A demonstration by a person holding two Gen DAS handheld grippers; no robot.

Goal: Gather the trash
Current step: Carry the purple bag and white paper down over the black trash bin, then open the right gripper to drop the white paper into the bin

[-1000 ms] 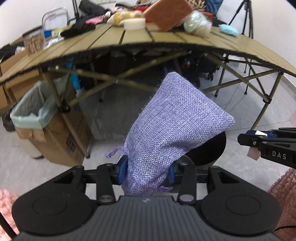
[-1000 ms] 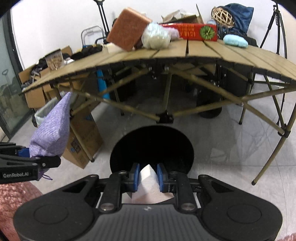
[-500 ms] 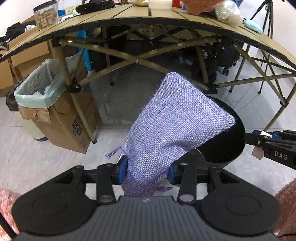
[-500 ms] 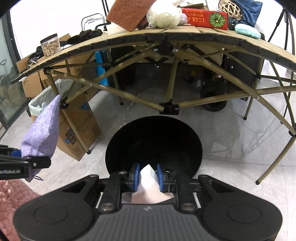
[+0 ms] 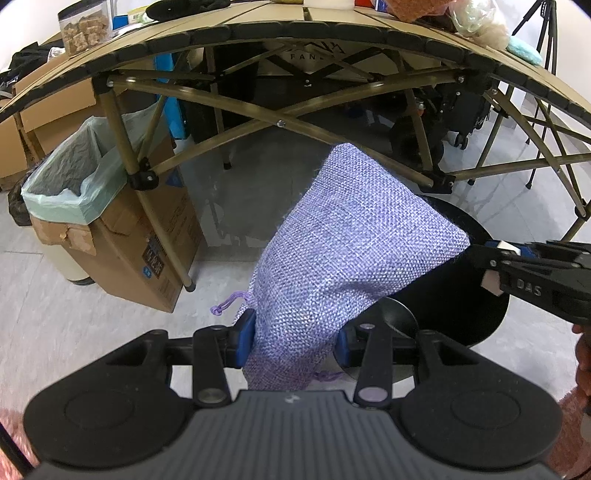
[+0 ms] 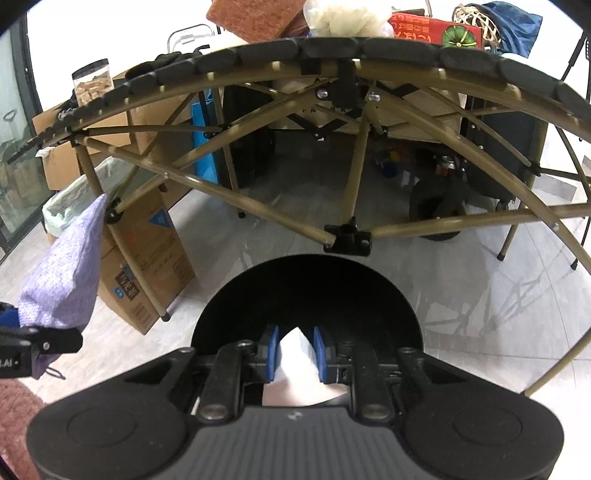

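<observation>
My left gripper [image 5: 295,341] is shut on a purple woven drawstring pouch [image 5: 351,251] that stands up between its blue pads. The pouch also shows at the left of the right wrist view [image 6: 70,273]. My right gripper [image 6: 295,350] is shut on a white paper scrap [image 6: 295,363] and holds it over the near rim of a round black bin [image 6: 306,295]. In the left wrist view the right gripper [image 5: 517,266] reaches in from the right over the same black bin [image 5: 469,306], beside the pouch.
A folding slat table [image 5: 258,33] with crossed legs [image 6: 347,236] stands just ahead, carrying clutter. A cardboard box with a pale green liner [image 5: 74,184] stands at the left table leg. A pink rug [image 6: 14,406] lies at the lower left. Grey floor lies around.
Both grippers have dropped lower and moved closer to the table, so its underside now fills the view. The black bin looks larger and nearer. Both grips are unchanged.
</observation>
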